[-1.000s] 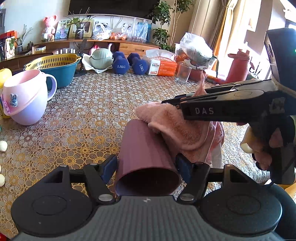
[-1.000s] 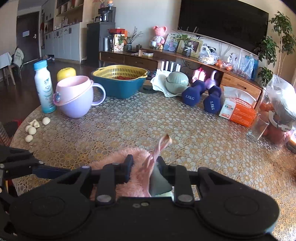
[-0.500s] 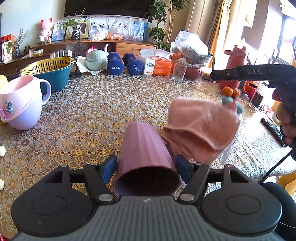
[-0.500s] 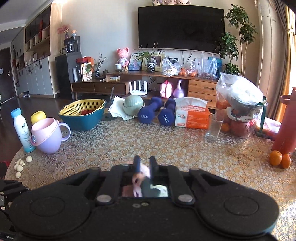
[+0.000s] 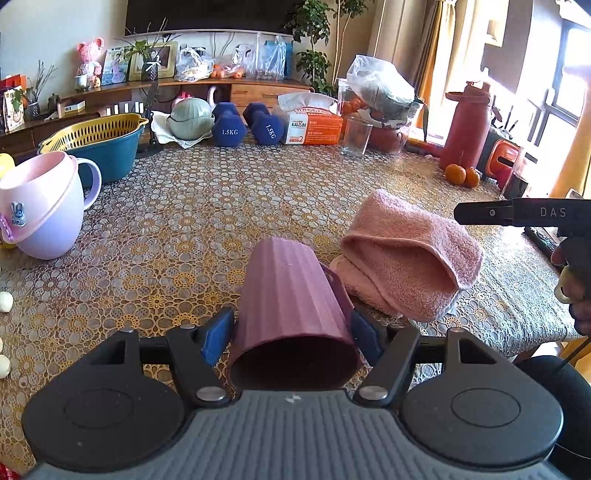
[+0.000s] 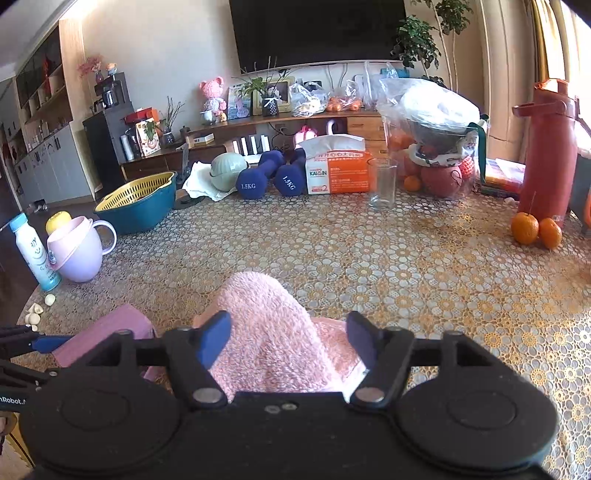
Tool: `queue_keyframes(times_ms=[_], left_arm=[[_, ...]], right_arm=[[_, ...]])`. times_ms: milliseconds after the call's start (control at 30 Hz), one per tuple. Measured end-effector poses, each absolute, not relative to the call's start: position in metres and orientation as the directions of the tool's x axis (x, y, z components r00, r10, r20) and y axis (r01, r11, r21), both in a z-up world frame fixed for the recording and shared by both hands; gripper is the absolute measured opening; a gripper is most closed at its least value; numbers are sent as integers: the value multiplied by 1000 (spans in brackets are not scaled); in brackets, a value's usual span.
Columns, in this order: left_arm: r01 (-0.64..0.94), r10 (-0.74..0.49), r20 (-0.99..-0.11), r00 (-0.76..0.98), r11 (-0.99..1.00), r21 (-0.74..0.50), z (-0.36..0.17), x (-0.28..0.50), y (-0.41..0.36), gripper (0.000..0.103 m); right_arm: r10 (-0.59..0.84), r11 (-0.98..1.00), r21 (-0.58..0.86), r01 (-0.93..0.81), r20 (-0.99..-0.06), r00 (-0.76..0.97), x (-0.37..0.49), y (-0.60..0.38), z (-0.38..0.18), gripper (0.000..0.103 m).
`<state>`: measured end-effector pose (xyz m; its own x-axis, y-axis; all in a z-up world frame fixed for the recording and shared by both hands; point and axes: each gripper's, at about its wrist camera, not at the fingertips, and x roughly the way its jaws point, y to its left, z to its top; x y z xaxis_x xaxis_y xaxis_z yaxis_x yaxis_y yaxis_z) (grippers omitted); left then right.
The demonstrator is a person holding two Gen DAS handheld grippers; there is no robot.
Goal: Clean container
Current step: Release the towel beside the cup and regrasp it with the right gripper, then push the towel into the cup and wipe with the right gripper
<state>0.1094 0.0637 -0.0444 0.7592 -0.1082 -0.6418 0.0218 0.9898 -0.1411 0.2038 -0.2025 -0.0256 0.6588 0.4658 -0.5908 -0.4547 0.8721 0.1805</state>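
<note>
Ahead of the fingers, a dark television (image 6: 317, 31) hangs above a long wooden sideboard (image 6: 236, 129) (cluttered); sunlit curtains (image 5: 432, 51) right.

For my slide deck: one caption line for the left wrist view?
Left gripper holds a ribbed purple cup on its side; pink towel lies on the table beside it.

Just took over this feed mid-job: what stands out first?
The mauve cup, lying on its side and clamped in the left gripper. Right beside it a pink towel sits crumpled on the patterned tablecloth, between the right gripper's jaws, which have just been opening and no longer pinch it.
</note>
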Motion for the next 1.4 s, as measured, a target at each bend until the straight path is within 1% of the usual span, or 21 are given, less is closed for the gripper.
queue_keyframes(times_ms=[133,333,500,600,633,700,733,767,833,867,900,967,1000,1067,1100,1133,1167,1267,1400], left_arm=[[20,-106,-642,759,990,-139,-45,109,63,69],[19,-104,-645,757,990,-137,-44,108,63,69],[18,-104,-644,758,990,-139,-43,108,63,69],[18,-104,-644,758,990,-138,-43,109,63,69],[18,-104,-645,757,990,-139,-43,109,63,69],[18,-104,-644,758,990,-138,-43,109,63,69],[18,-104,-644,758,990,-138,-43,109,63,69],[19,-104,-645,757,990,-138,-43,109,63,69],[19,-105,-644,758,990,-139,-43,109,63,69],[19,-106,-644,758,990,-141,-43,110,63,69],[19,-108,-643,758,990,-143,-43,110,63,69],[20,-110,-643,758,989,-145,-43,111,64,69],[21,-110,-642,759,989,-144,-43,111,64,69],[21,-111,-641,760,989,-146,-43,111,65,69],[22,-112,-640,760,989,-148,-44,111,65,69],[22,-112,-640,761,989,-147,-44,111,65,69],[22,-112,-639,761,989,-146,-44,111,65,69],[23,-112,-638,762,989,-146,-44,110,65,69],[24,-111,-637,763,989,-143,-44,110,64,69]], right_arm=[[483,869,239,-433,-603,635,211,-205,-37,89],[420,906,262,-331,-641,642,225,-211,-62,99],[446,894,347,-282,-656,609,235,-216,-80,101],[500,865,397,-306,-647,576,236,-208,-84,101],[516,856,400,-327,-641,568,234,-203,-83,101],[535,844,388,-369,-647,543,233,-189,-83,100],[536,843,377,-385,-654,534,231,-182,-84,96],[527,846,351,-401,-660,535,229,-175,-84,90],[511,852,308,-424,-663,547,222,-163,-82,83],[506,854,293,-431,-664,551,220,-159,-81,75],[501,856,278,-437,-659,562,216,-156,-79,73],[476,866,235,-440,-654,588,209,-149,-74,62],[460,873,206,-443,-650,605,205,-147,-70,59],[431,881,145,-450,-637,639,197,-142,-62,48],[425,882,122,-456,-625,654,192,-140,-57,45],[424,880,105,-463,-613,667,187,-138,-52,39],[421,879,85,-469,-599,681,184,-137,-47,36],[435,871,63,-488,-562,704,173,-136,-32,32],[511,829,72,-554,-498,700,158,-131,-2,32]])
